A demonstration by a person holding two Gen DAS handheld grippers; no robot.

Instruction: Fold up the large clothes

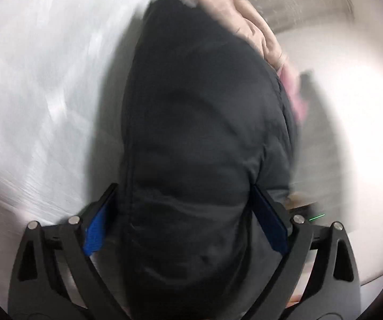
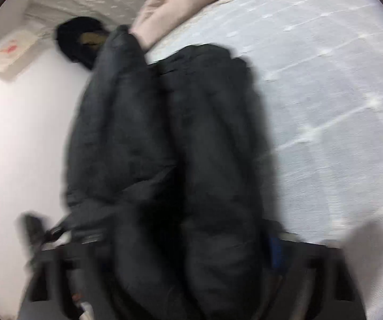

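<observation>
We see a bulky black padded jacket [image 1: 204,133] filling the middle of the left wrist view, running from the top centre down to the bottom edge. The left gripper [image 1: 186,221] stands with its fingers [image 1: 94,236] spread wide, the blue pads against either side of a thick fold of the jacket, so the bundle sits gripped between them. To the left of the frame lies the pale quilted bed cover [image 1: 39,93], heavily blurred, and at the upper right a beige garment [image 1: 247,21] touches the jacket's far end.

In the right wrist view the same jacket [image 2: 164,146] lies in two thick rolls from the upper centre to the bottom edge, resting on the bed cover [image 2: 324,93] at the right. The right gripper [image 2: 180,250] is mostly buried under the fabric and smeared by blur; only a blue pad [image 2: 275,250] shows at the lower right, pressed to the cloth. Whether those fingers clamp the jacket we cannot tell.
</observation>
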